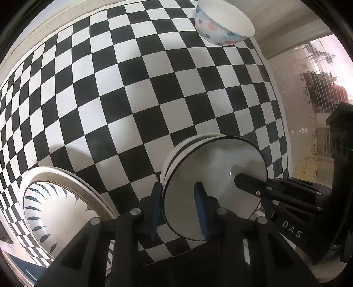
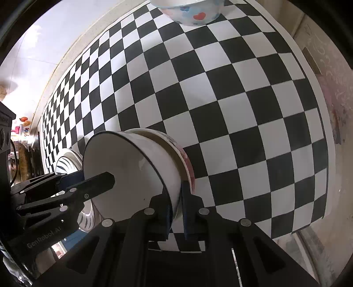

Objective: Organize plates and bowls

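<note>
A white bowl with a thin black rim (image 1: 211, 174) is nested in another bowl; the stack is held above the checkered cloth. My left gripper (image 1: 178, 209) is shut on its near rim. My right gripper (image 2: 177, 205) is shut on the opposite rim of the same stack (image 2: 123, 172), one finger inside and one outside. The outer bowl (image 2: 187, 163) shows a reddish pattern. A floral bowl (image 1: 222, 22) stands at the far edge of the cloth; it also shows in the right wrist view (image 2: 192, 11). A plate with blue leaf marks (image 1: 53, 212) lies at the lower left.
The black-and-white checkered cloth (image 1: 132, 88) covers the table. The table's right edge (image 2: 331, 154) drops off to the floor. Dark furniture (image 1: 339, 136) stands to the right of the table.
</note>
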Motion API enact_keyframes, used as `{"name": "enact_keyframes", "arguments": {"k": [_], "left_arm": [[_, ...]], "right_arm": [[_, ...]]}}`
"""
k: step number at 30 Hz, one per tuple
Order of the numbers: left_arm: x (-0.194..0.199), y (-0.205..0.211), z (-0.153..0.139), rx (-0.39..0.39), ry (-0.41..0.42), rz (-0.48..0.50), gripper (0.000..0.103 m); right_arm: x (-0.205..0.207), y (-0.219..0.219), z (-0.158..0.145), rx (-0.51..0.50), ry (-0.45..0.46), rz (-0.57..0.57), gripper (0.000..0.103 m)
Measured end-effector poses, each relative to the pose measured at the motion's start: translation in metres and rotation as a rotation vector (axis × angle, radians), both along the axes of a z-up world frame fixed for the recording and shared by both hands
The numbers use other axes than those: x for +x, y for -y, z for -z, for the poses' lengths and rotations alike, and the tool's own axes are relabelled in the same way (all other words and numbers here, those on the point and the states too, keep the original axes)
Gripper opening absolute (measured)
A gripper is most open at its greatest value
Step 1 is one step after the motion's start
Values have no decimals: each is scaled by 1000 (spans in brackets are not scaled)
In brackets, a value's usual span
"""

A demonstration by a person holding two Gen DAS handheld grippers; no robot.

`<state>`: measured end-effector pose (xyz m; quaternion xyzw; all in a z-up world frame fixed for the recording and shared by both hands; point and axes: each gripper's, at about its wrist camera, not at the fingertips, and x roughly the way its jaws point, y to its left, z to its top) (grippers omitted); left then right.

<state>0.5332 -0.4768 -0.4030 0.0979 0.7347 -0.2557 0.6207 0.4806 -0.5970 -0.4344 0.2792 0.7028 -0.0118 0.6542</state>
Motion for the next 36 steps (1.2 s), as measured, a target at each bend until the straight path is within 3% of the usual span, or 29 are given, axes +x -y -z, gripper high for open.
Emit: {"name": "enact_keyframes", "arguments": {"k": [8,23,27,30,34,35,36], "left_arm": [[-3,-5,2,9,-7,-2,27],[-4,-6,-5,11,-6,-17,27],[-2,-14,-31,12,65,-54,27],[9,-15,-61,-28,133,-99,28],[44,1,-81,-74,182,-143,37],[57,8,-81,-76,185,-149,37],[66,14,-80,-74,187,-152,37]], "right_arm": [[4,0,-10,-18,-8,-14,16],[-2,10,-17,4,7,-10,14],[0,19,-21,47,25,-9,14],[4,34,-32,59,59,0,14],[23,69,-52,45,104,32,16],[28,77,-55,45,116,41,20],[37,89,-59,42,131,60,31]]}}
